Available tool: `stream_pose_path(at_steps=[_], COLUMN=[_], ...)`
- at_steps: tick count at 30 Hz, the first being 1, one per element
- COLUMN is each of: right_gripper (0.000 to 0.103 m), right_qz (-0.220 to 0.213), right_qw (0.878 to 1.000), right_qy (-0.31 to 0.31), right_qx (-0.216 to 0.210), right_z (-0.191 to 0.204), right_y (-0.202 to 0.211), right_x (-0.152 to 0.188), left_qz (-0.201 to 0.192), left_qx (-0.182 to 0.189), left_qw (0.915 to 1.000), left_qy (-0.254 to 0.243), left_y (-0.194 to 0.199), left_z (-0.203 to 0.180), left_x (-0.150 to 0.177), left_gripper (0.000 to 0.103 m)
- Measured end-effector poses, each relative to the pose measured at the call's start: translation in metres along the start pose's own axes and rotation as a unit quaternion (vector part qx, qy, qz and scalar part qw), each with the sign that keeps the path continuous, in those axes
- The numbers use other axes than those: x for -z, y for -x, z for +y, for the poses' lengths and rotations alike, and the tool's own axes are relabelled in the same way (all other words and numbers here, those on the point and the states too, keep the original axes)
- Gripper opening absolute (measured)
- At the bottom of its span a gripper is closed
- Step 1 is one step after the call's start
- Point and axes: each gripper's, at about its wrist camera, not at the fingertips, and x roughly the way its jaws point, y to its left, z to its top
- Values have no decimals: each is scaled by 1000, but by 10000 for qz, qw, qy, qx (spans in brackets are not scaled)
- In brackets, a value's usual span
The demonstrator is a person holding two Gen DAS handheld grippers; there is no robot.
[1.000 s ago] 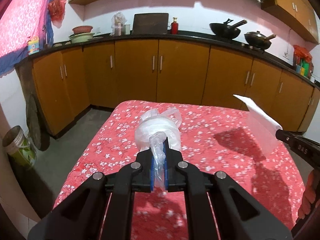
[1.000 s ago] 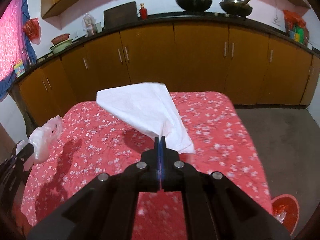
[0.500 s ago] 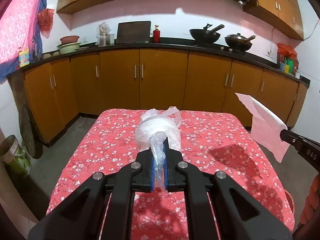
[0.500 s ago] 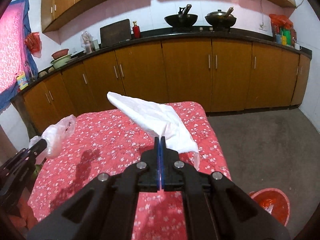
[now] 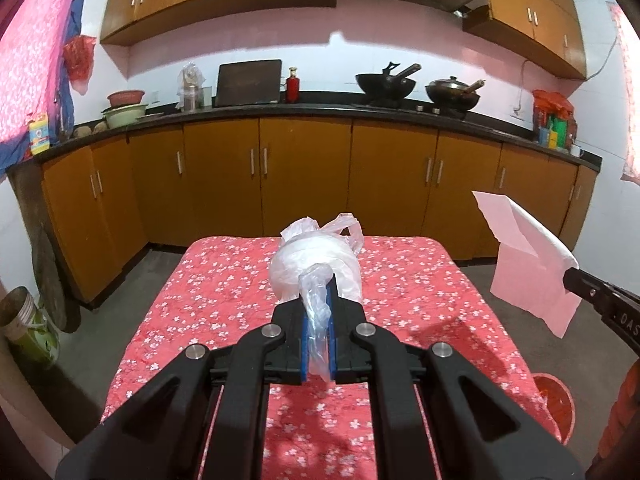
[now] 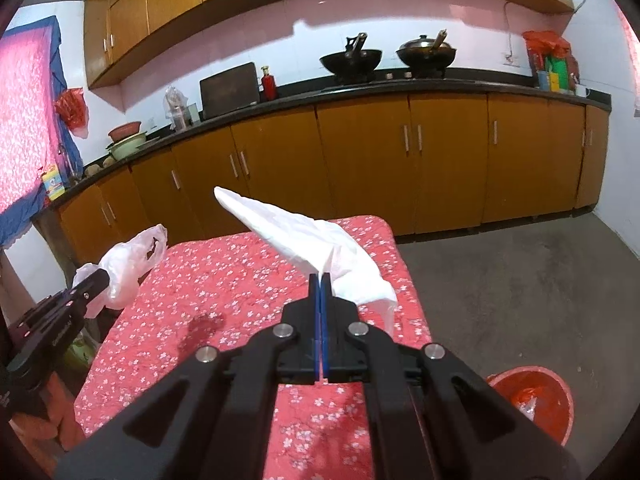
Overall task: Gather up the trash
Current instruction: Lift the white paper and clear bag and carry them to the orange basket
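Note:
My left gripper (image 5: 318,300) is shut on a crumpled clear plastic bag (image 5: 316,260) and holds it above the red flowered table (image 5: 224,292). My right gripper (image 6: 320,280) is shut on a white paper tissue (image 6: 308,236) that hangs in the air over the table's right side. The tissue also shows in the left wrist view (image 5: 528,256), and the bag in the right wrist view (image 6: 128,260). A red bin (image 6: 532,400) with some trash in it stands on the floor at the table's right front; it also shows in the left wrist view (image 5: 556,404).
Brown kitchen cabinets (image 5: 304,176) with a black counter run behind the table. Two woks (image 5: 384,84) sit on the stove. A tin bucket (image 5: 24,320) stands on the floor at the left. Grey floor (image 6: 520,280) lies to the right of the table.
Both grippers have risen and drawn back from the table with their loads still held. The red bin has come into view at the lower right.

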Motion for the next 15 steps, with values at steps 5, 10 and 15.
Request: stream_pose_path(at_steps=[5, 10, 15], right_gripper=[2, 2, 2], right_qz=[-130, -232, -322], right_qw=[9998, 9992, 9979], right_qy=[-59, -148, -288], right_qx=[139, 298, 481], right_z=[-17, -36, -65], right_y=[19, 36, 54], right_x=[-2, -2, 0], left_qz=[-61, -103, -119], left_qx=[140, 304, 533], left_qw=[9998, 9992, 9977], left_qy=[-130, -257, -401], left_y=[8, 15, 21], left_z=[-21, -46, -77], left_x=[-4, -4, -5], left_gripper=[7, 7, 6])
